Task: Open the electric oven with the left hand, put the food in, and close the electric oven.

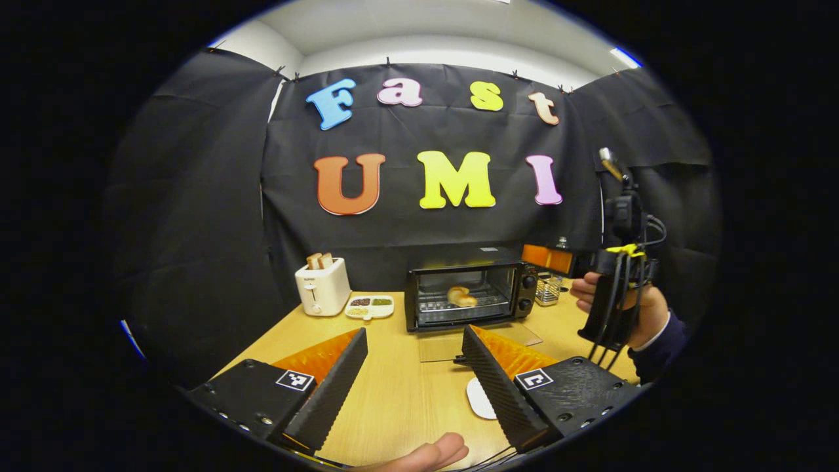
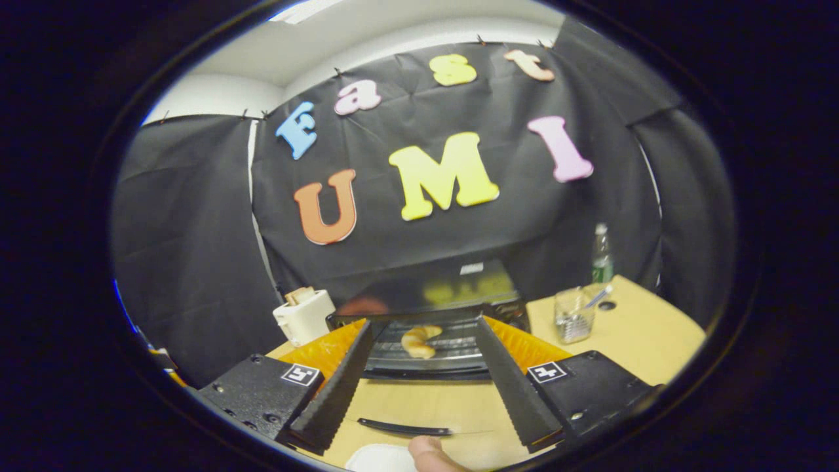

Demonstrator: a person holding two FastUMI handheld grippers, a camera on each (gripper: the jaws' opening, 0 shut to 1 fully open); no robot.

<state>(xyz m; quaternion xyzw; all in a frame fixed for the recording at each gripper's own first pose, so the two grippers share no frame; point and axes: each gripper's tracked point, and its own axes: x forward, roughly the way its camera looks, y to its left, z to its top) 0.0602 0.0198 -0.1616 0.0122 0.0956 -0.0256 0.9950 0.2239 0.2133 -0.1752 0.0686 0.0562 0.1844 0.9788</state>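
Observation:
The black electric oven [image 1: 468, 295] stands at the back of the wooden table with its glass door [image 1: 482, 341] folded down flat. A croissant [image 1: 462, 297] lies on the rack inside. My left gripper [image 1: 413, 337] is open and empty, well in front of the door. A hand at the right holds my right gripper [image 1: 541, 259] beside the oven's upper right corner. In the right gripper view the oven [image 2: 459, 308] is close, the croissant [image 2: 419, 341] rests on the rack, and the door handle [image 2: 406, 427] lies below. My right gripper [image 2: 425, 326] is open and empty.
A white toaster [image 1: 321, 285] with toast and a divided dish [image 1: 370, 306] sit left of the oven. A glass cup [image 2: 573, 314] and a bottle [image 2: 602, 252] stand to its right. A white plate [image 1: 482, 396] lies near the table's front edge.

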